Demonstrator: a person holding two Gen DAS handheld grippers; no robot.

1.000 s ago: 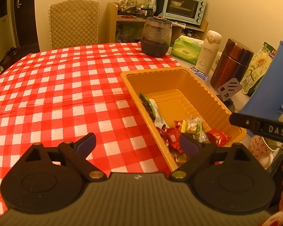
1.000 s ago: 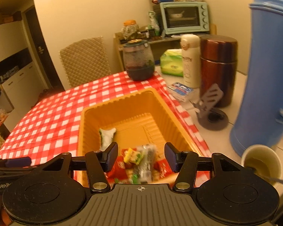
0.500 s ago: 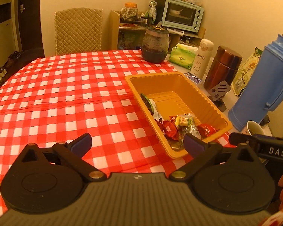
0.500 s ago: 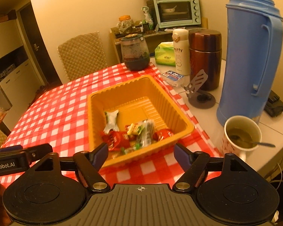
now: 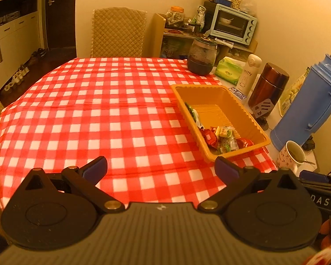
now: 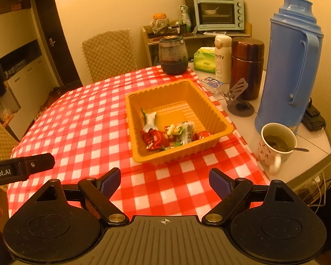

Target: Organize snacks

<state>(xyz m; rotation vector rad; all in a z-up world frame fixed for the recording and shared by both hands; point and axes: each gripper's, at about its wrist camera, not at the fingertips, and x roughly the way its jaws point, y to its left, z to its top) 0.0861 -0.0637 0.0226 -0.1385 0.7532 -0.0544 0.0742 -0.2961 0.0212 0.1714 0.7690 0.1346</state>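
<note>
1. Snacks (image 6: 167,135) sit heaped in the near end of the orange tray (image 6: 226,125); we judge the sorting done or nearly so.
2. Our right hand-held gripper (image 6: 164,181) has just been opening, nothing between its pads, and it hangs over bare cloth short of the tray, as though it has just let go.
3. Our left hand-held gripper (image 5: 160,167) is spread wide and empty, well left of the tray.
4. One tray, right side of the desk (image 5: 99,114) on the checked cloth. We count roughly six wrapped pieces: several red, one yellow-green, one clear, one white-green apart by the left wall. Exact count unclear.
5. Outward: one mug (image 6: 275,144) with spoon, one blue thermos (image 6: 291,70), one brown flask (image 6: 248,66), all clear of the tray.
</note>
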